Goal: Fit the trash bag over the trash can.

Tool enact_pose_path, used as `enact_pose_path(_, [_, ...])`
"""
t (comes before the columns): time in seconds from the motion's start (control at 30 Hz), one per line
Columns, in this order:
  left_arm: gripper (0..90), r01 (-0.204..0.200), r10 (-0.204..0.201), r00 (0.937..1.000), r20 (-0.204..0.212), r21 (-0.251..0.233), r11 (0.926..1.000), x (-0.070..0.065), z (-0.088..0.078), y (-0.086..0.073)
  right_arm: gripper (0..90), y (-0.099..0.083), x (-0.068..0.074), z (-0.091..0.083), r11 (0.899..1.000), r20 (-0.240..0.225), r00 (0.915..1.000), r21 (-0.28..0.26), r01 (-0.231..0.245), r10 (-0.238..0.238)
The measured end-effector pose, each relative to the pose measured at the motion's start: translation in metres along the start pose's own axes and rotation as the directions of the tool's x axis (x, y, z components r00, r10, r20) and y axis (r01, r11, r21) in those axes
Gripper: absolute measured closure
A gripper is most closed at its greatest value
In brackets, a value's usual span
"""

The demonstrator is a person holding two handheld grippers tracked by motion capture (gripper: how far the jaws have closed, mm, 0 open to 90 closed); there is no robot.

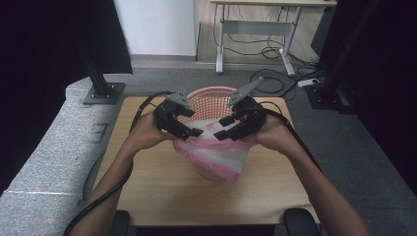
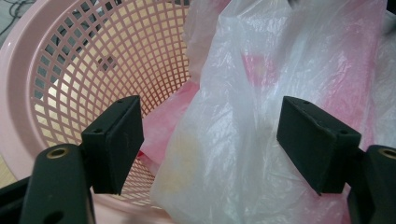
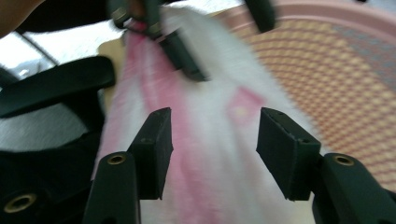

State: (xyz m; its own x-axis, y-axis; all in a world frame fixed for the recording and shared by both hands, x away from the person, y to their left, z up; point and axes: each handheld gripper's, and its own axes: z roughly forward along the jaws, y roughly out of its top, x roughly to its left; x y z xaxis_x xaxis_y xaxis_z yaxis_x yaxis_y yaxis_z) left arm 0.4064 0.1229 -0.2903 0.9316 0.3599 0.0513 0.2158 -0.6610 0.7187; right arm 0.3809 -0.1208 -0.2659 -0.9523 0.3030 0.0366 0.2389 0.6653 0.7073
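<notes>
Pink plastic everywhere: the pink basket [image 1: 209, 98] stands toward the far side of the wooden table [image 1: 162, 191], and a thin white-and-pink plastic bag [image 1: 221, 155] drapes over its near rim and hangs down the front. Both hands are in over it. On the left, the left gripper [image 1: 196, 132] hovers at the bag's upper edge; its own view shows the jaws spread, crinkled film [image 2: 224, 140] bulging up between them and the basket's lattice wall [image 2: 93, 60] behind, with neither pad pressing on the plastic. On the right, the right gripper [image 1: 221, 133] faces it from just across the bag's mouth. Its view is blurred, yet the jaws stand apart above the bag [image 3: 210, 154], nothing pinched. Farther off in that view, the left gripper's jaws reach toward the same sheet.
</notes>
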Motion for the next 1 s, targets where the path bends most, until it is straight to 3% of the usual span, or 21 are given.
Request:
enact_pose_path(0.07, [22.5,-0.003,0.003,1.0000,0.004,-0.003,1.0000,0.000,-0.002,0.000,51.3,-0.002,0.002,0.008,1.000,-0.019,0.9997,0.019,0.016,-0.016])
enact_pose_path(0.2, [22.5,-0.013,0.013,0.9998,0.017,-0.012,0.9999,-0.002,-0.015,0.004,76.9,-0.006,-0.001,0.018,0.998,-0.059,0.9981,0.058,0.023,-0.020])
enact_pose_path(0.3, [24.2,-0.031,0.033,0.9980,0.055,-0.025,0.9992,-0.005,-0.025,0.007,87.3,-0.006,-0.002,0.016,0.998,-0.047,0.9986,0.060,0.025,-0.022])
enact_pose_path(0.53, [30.7,-0.072,0.071,0.9922,0.103,-0.002,0.9974,-0.009,-0.024,0.009,89.3,0.003,-0.010,-0.003,1.000,0.031,0.9993,-0.011,-0.019,0.020])
enact_pose_path(0.83, [37.7,-0.095,0.095,0.9886,0.117,-0.009,0.9954,-0.010,-0.030,0.014,89.4,0.014,-0.029,-0.017,0.997,0.090,0.9939,-0.056,-0.059,0.064])
enact_pose_path(0.93, [44.9,-0.080,0.079,0.9930,0.088,0.005,0.9968,-0.007,-0.032,0.013,89.4,0.014,-0.033,-0.019,0.996,0.097,0.9926,-0.060,-0.068,0.073])
enact_pose_path(1.0, [58.2,-0.055,0.055,0.9946,0.088,0.006,0.9984,-0.004,-0.031,0.011,89.3,0.013,-0.034,-0.020,0.996,0.103,0.9916,-0.057,-0.073,0.078])
